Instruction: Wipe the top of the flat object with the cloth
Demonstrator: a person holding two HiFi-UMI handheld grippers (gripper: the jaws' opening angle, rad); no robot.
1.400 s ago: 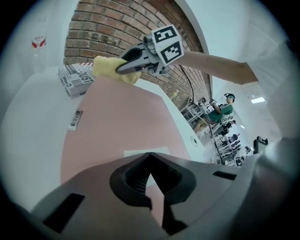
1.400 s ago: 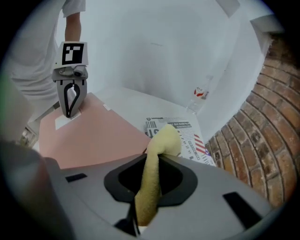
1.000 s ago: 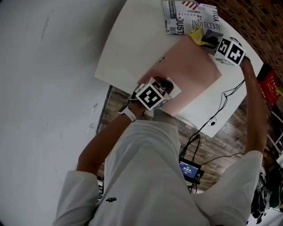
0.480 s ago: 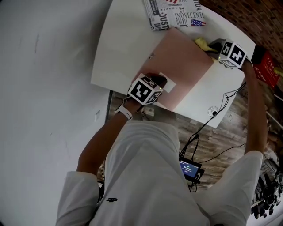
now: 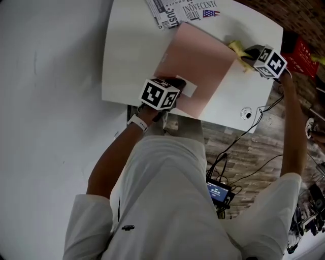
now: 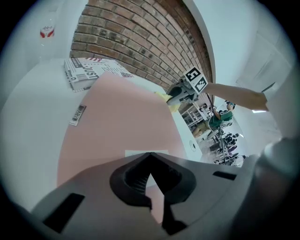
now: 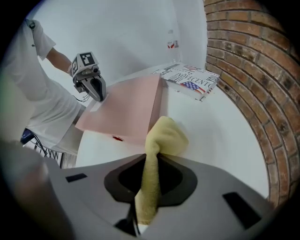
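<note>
Looking down at a white table (image 5: 127,61) sitting against a brick wall (image 6: 131,33), with plain white wall running along the other side. Seeing wood plank floor (image 5: 238,147) past the near edge, with black cables trailing across it to a small device (image 5: 218,193) showing a lit blue screen.

Counting stuff: one pink board (image 5: 195,61) lying flat on the table, one folded newspaper (image 5: 177,12) lying just beyond its far end, one clear bottle (image 7: 172,42) with a red label standing back by the white wall, one yellow cloth (image 7: 166,136), two tongs.

Holding the left tongs (image 6: 150,154) over the board's near edge, right by a white label (image 5: 187,89), tips pressing together with nothing between them. Not managing to tell if they're actually touching the board.

Pinching the cloth in the right tongs (image 7: 152,158), clamping on it, with one end hanging back through the jaws and the bunched end sticking out front at the board's far right corner. Bunched end sitting right against the board's edge, not lying out on the pink top.
</note>
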